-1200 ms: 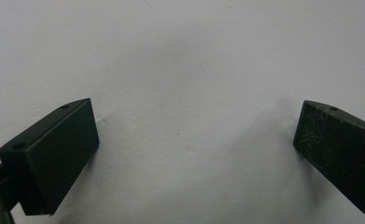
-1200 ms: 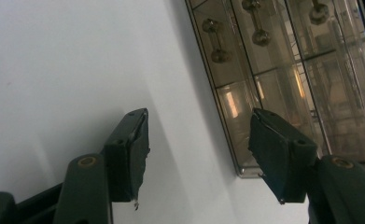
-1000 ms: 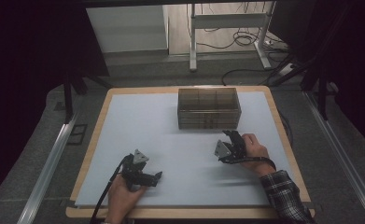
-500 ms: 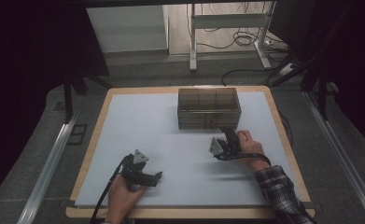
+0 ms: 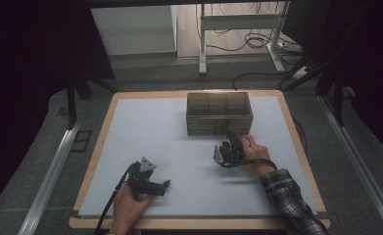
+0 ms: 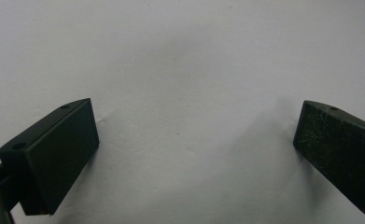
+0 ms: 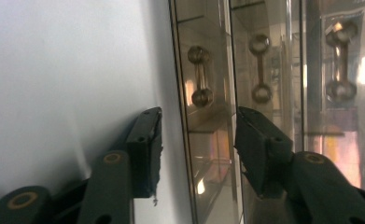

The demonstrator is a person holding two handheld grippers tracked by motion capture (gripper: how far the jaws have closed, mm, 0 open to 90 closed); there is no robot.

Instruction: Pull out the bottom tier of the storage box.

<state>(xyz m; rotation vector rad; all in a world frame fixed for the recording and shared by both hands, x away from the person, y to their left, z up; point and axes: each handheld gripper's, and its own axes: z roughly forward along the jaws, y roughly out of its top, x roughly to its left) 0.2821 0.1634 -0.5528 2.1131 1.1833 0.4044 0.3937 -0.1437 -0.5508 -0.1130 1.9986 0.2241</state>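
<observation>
From above, your right gripper sits at the front of the drawer box standing mid-table, lined up to reach a handle; your left gripper rests apart near the mat's front edge, out of the way.

Left gripper view: jaws spread, nothing between them.

Right gripper view: jaws, just narrowing, are unclenched and bracket the lowest drawer's edge, its handle ahead, ungrasped.

A pale sheet covers most of a wooden-edged table. Beyond the table, on the floor, lie tangled dark cables around the white legs of a desk frame. A metal rail runs along the table's left side.
</observation>
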